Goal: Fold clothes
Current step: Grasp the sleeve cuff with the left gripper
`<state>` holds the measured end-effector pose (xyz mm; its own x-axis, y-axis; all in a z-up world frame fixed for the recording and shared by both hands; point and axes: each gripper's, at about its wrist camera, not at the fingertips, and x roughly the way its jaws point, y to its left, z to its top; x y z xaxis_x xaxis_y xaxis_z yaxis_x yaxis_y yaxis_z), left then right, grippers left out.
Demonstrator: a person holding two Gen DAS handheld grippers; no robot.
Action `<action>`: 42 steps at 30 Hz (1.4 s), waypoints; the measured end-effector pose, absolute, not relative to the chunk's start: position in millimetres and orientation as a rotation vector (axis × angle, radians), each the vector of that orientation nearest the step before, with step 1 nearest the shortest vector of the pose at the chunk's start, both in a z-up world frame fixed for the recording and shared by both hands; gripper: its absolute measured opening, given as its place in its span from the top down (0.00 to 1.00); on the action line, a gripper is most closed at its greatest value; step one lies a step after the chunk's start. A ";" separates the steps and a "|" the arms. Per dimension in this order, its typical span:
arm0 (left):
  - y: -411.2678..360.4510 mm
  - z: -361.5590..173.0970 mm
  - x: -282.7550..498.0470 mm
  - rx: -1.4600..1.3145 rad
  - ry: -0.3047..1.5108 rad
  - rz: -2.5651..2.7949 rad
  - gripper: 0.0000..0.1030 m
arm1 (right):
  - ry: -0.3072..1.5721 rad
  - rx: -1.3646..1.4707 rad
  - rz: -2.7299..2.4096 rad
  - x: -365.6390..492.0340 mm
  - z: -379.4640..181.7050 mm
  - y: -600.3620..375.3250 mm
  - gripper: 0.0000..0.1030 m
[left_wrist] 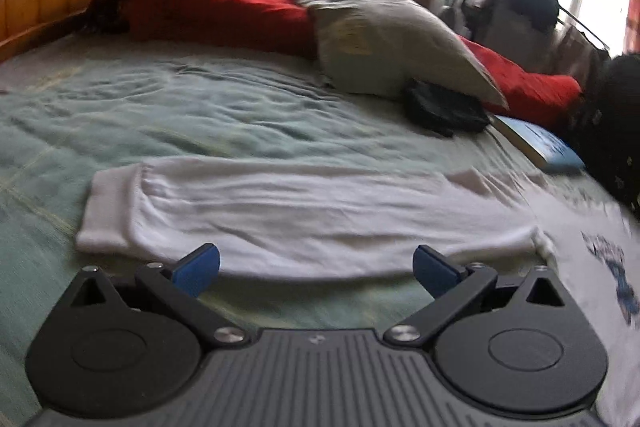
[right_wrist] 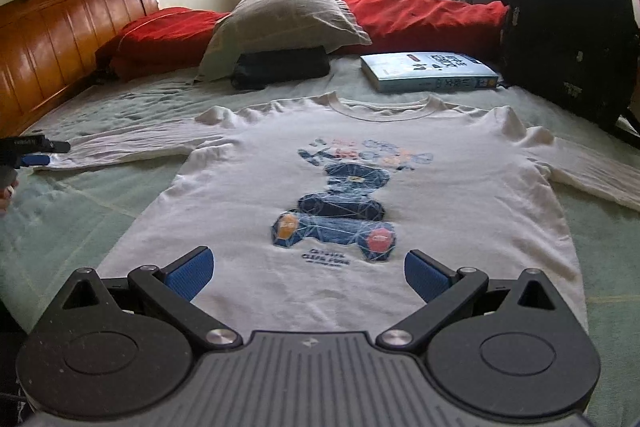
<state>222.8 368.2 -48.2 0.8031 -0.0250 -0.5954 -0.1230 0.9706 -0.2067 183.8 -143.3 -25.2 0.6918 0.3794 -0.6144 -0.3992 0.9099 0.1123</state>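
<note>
White sweatshirt [right_wrist: 360, 187] flat on bed [right_wrist: 100, 211], 12 o'clock of right tool [right_wrist: 309, 273]; left tool [left_wrist: 316, 267] faces sleeve [left_wrist: 280, 211]; both wide, empty.

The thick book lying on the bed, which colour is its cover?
Light blue cover on the thick book, clearest in the right wrist view.

Just ahead of the right tongs [right_wrist: 309, 271], the white shirt [right_wrist: 240, 195] bears small dark print, roughly "CLEAR FORE"; the far book's [right_wrist: 428, 71] cover characters stay unreadable.

White sweatshirt [right_wrist: 340, 195] soft matt knit; headboard [right_wrist: 60, 39] glossy varnished wood; fingers [right_wrist: 188, 273] blue ribbed pads.
</note>
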 end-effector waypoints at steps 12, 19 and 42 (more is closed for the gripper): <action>374.6 -82.3 222.2 -0.401 0.587 0.036 0.01 | 0.669 -0.040 0.434 180.6 -21.2 -140.0 0.00; 388.2 -85.3 232.3 -0.491 0.564 0.024 0.01 | 0.677 -0.045 0.440 182.2 -24.2 -136.7 0.00; 421.3 -90.3 280.7 -0.624 0.465 0.158 0.01 | 0.702 -0.046 0.465 184.7 -31.6 -133.2 0.00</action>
